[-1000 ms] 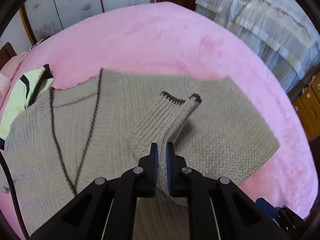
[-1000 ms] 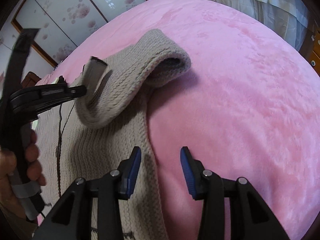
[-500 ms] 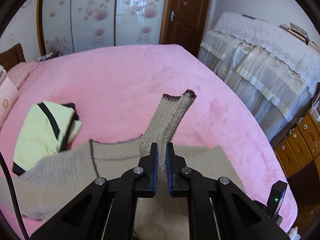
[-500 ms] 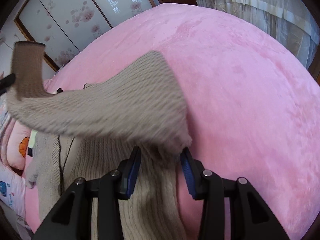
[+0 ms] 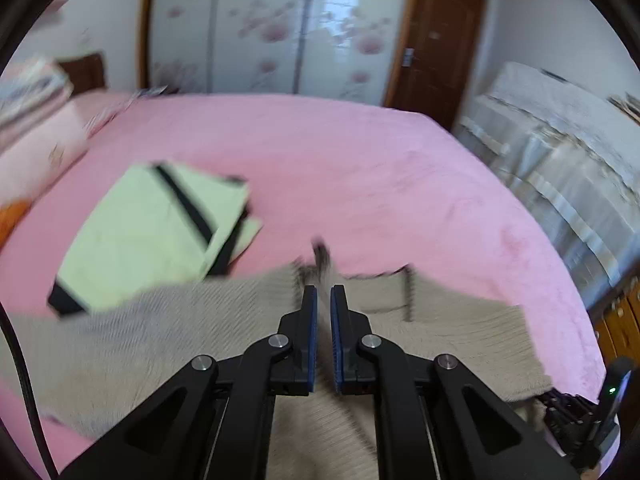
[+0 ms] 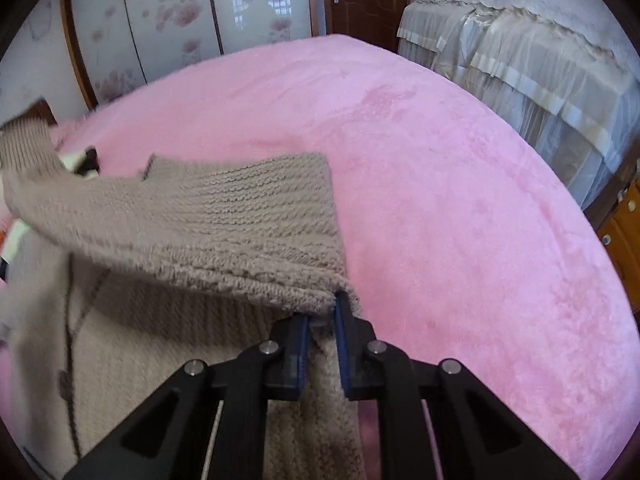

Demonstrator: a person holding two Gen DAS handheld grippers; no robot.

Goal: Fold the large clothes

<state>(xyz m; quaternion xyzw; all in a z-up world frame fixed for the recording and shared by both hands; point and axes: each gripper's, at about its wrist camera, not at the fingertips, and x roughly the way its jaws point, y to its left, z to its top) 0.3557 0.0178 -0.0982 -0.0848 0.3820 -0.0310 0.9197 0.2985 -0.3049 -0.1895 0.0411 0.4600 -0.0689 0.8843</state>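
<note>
the beige knit sweater (image 6: 168,360) is spread on the near part of the pink bed (image 6: 460,200), with its sleeve (image 6: 208,216) lifted off the body. the left tongs (image 5: 323,300) are closed narrow on the cuff end, and the right tongs (image 6: 322,316) are closed on the shoulder end. the fold is judged as only begun: the sleeve is not yet laid down. a folded pale green garment (image 5: 152,232) lies at the far left, already finished.

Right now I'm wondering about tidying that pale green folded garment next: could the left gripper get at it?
Probably not yet. The left gripper is shut on the sweater sleeve, so it is occupied. The folded green garment lies uncovered on the pink bed, ahead to its left.
</note>
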